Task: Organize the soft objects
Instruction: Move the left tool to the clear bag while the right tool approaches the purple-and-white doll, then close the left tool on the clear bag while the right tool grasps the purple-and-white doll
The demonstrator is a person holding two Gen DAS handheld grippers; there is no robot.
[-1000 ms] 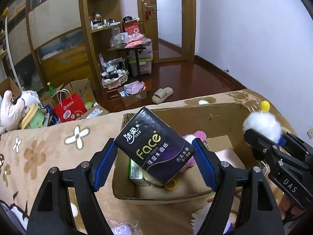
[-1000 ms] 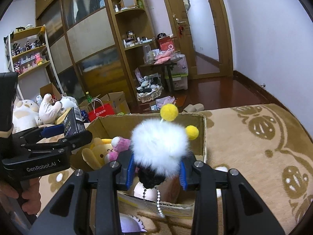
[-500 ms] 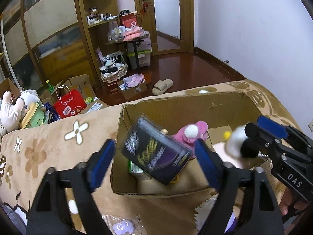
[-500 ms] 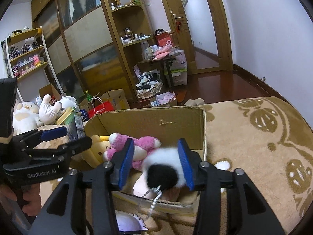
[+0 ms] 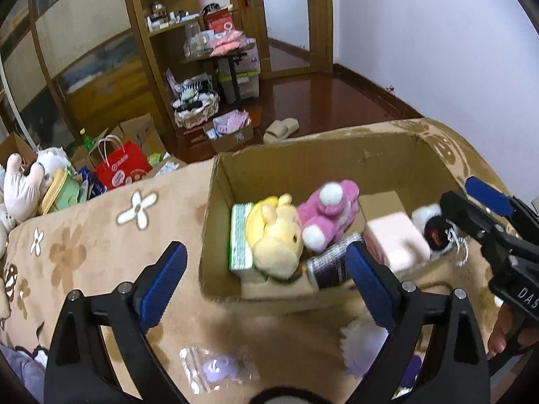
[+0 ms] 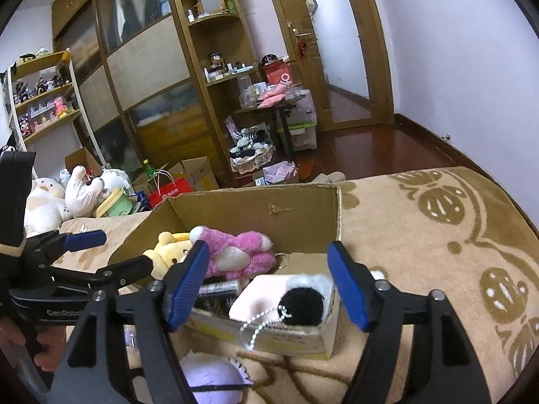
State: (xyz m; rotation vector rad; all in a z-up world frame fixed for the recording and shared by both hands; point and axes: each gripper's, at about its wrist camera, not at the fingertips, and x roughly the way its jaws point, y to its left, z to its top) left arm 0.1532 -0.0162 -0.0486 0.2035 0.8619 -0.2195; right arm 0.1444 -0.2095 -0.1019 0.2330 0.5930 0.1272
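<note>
Jaws: both pairs spread wide, nothing between them. Left gripper (image 5: 266,269) frames the near wall of the cardboard box (image 5: 303,165) in the lower centre of its view; right gripper (image 6: 266,279) stands over the box's near right corner, lower centre of its view.

Contents of box, left wrist view:
- green-edged tissue pack (image 5: 240,239), centre, against the left wall.
- yellow plush (image 5: 274,235), centre, lying against that pack.
- pink plush (image 5: 328,215), right of centre, touching the yellow one.
- dark tissue pack (image 5: 328,264), tilted at the near wall, just inside the left gripper's right finger.
- pale pink block (image 5: 395,239), centre right.
- white-and-black pompom charm (image 6: 303,298), lower centre of the right wrist view, resting on the pink block at the rim, its bead chain (image 6: 261,323) hanging over the outside wall, between the right gripper's fingers but untouched.

Outside box, on the patterned blanket (image 6: 421,235): purple plush (image 6: 209,375), bottom centre-left of the right wrist view; small bagged item (image 5: 215,368), bottom centre of the left wrist view.

Step in hand, judged: release complete, both tools free to withdraw. Lift straight up and clear of the rim, so no finger snags the chain or drags the charm out. The loose purple plush near the box looks the likely next pick.
</note>
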